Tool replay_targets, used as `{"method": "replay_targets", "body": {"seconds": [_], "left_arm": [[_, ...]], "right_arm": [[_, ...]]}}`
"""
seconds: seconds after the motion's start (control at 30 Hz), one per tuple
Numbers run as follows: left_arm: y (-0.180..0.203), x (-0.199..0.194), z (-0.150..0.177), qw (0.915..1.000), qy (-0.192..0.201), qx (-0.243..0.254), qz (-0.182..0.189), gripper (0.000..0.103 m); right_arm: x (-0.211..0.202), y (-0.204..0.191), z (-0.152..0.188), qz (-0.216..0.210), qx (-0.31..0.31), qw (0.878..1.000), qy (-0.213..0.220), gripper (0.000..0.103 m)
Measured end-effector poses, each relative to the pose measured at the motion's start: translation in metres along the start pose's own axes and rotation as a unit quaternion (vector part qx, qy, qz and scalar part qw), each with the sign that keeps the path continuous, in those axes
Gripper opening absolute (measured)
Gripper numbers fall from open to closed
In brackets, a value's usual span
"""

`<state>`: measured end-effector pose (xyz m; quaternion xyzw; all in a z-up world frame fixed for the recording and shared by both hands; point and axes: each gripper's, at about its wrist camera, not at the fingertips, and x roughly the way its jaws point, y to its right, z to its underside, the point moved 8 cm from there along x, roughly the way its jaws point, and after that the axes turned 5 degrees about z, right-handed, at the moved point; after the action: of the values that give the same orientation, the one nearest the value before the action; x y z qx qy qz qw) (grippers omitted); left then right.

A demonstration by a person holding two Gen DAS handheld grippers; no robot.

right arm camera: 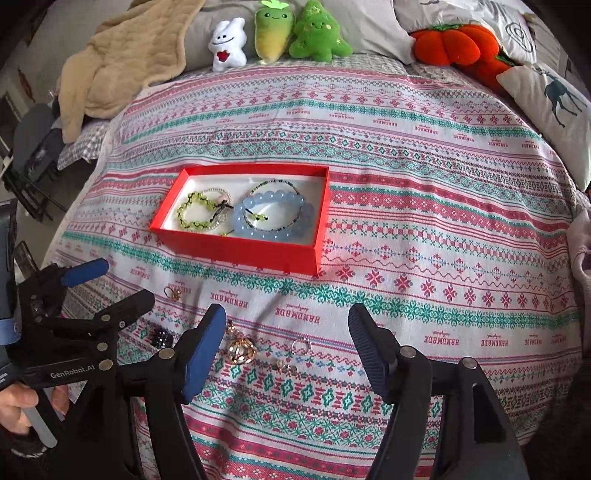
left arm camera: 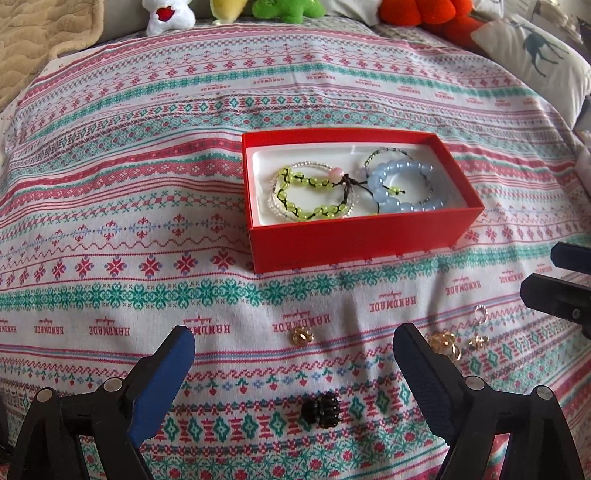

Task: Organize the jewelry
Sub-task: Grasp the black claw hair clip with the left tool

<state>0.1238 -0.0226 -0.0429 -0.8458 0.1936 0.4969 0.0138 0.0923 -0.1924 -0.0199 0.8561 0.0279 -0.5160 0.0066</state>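
Four bracelets, as far as I can count, are already sitting in the red box (left arm camera: 354,236), so I'd call this maybe halfway done. Big picture first: everything's laid out on a bed with a patterned bedspread (left arm camera: 129,184), plush toys (right arm camera: 280,35) lined up along the far edge and a deer pillow (right arm camera: 554,99) at the far right corner. The box sits around the middle of the bed, lid off, white liner inside. In it there's a chunky blue bead bracelet (left arm camera: 400,184) on the right, a green bead bracelet (left arm camera: 306,195) on the left, and a thin beaded one tucked under each.

What's left is the small stuff, all lying loose on the bedspread near the front edge, well apart from the box: a black beaded piece (left arm camera: 320,410), a big gold knot piece (right arm camera: 240,350), a little gold piece (left arm camera: 302,336) off to the left, a silver ring (right arm camera: 301,346), and another small gold bit (right arm camera: 284,366) next to it.

Both tools are empty. The left tool (left arm camera: 293,365) has its fingers spread wide apart, hovering above the black piece. The right tool (right arm camera: 288,350) is spread too, framing the gold knot and ring. Nothing's pinched yet, so five or so small items still need to go in.
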Motion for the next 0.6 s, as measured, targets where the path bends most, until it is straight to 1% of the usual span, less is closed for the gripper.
{"method": "replay_targets", "body": {"seconds": [0.2,0.33,0.5,0.57,0.6], "left_arm": [[0.002,0.006,0.024,0.9998,-0.01,0.002,0.016,0.091],[0.011,0.012,0.04,0.9992,-0.015,0.018,0.033,0.091],[0.021,0.02,0.058,0.9981,-0.016,0.042,0.042,0.09],[0.025,0.023,0.063,0.9975,-0.019,0.05,0.047,0.088],[0.026,0.024,0.065,0.9972,-0.022,0.053,0.048,0.084]], "right_arm": [[0.007,-0.007,0.027,0.005,-0.023,1.0,-0.012,0.072],[0.016,-0.011,0.044,0.011,-0.038,0.999,-0.019,0.072],[0.024,-0.014,0.062,0.012,-0.062,0.998,-0.014,0.072],[0.028,-0.015,0.069,0.013,-0.072,0.997,-0.014,0.072],[0.03,-0.015,0.072,0.014,-0.077,0.997,-0.016,0.072]]}}
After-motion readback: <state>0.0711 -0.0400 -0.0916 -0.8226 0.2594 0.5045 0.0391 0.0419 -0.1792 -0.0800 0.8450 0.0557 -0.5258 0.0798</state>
